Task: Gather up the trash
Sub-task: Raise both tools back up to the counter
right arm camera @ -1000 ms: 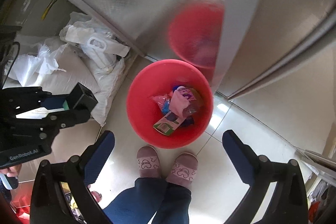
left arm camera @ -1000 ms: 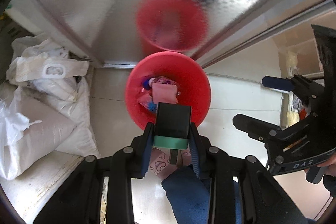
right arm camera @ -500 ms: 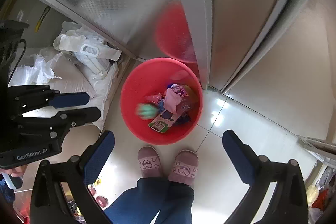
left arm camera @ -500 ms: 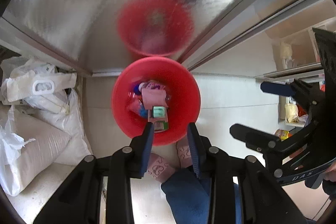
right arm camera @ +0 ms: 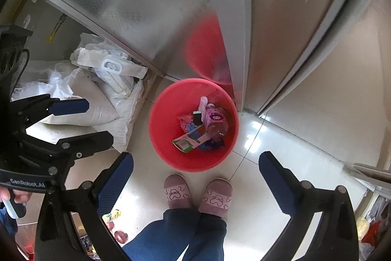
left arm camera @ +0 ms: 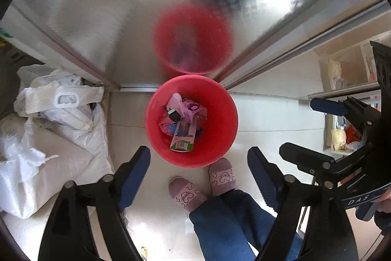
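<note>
A red bin (left arm camera: 228, 129) stands on the tiled floor and holds a green-and-white carton (left arm camera: 182, 137), pink wrappers and a pink bottle (right arm camera: 216, 121). A small black box with a green band (left arm camera: 174, 115) lies among them, also visible in the right wrist view as the black box (right arm camera: 197, 117). My left gripper (left arm camera: 199, 158) hangs above the bin's near rim, jaws opening wide with nothing between them. My right gripper (right arm camera: 196, 160) is open and empty, also above the bin's near side. Each gripper shows at the edge of the other's view.
White sacks and bags (left arm camera: 61, 138) are piled left of the bin. A shiny metal door (left arm camera: 122, 16) rises behind it and mirrors the bin. The person's slippers (left arm camera: 188, 192) and blue trouser legs stand just in front. Shelves with packets (left arm camera: 342, 136) are at the right.
The left gripper let go of the black box with the green band, which dropped into the red bin. Its jaws then spread wide. Both grippers rose slightly.
</note>
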The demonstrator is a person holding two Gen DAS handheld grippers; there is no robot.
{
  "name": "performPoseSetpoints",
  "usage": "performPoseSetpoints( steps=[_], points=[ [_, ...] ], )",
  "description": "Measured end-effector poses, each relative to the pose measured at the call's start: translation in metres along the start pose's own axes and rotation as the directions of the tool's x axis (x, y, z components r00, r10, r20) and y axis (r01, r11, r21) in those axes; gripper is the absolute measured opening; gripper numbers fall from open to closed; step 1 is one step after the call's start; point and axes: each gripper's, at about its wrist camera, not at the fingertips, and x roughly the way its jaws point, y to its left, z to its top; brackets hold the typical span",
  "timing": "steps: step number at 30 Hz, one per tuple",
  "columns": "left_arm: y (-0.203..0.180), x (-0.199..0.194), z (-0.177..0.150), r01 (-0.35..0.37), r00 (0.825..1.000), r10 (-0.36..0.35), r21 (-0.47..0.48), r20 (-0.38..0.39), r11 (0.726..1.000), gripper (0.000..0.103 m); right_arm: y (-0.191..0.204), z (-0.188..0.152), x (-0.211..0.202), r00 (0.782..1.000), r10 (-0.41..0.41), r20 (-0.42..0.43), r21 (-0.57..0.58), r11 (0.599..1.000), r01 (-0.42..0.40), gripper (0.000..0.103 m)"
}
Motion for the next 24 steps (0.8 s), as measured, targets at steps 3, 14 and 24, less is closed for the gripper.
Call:
performPoseSetpoints(
  steps=[3, 14, 24],
  points=[
    [0.002, -0.027, -0.006, 0.006, 1.0, -0.005, -0.015, 0.02, 1.0, 0.083, 0.01, 0.002, -0.018, 1.0, 0.001, -0.002, -0.011, 1.0, -0.001, 0.102],
    [-0.019, -0.17, -0.035, -0.067, 0.995, 0.068, -0.014, 0.079, 0.998, 0.092, 0.061, -0.001, -0.138, 1.0, -0.004, 0.015, -0.022, 1.0, 0.004, 0.102],
    [-0.039, -0.298, -0.054, -0.114, 0.974, 0.121, -0.048, 0.189, 0.992, 0.103, 0.101, 0.003, -0.26, 0.994, -0.006, 0.108, -0.088, 0.996, 0.015, 0.102]
  ],
)
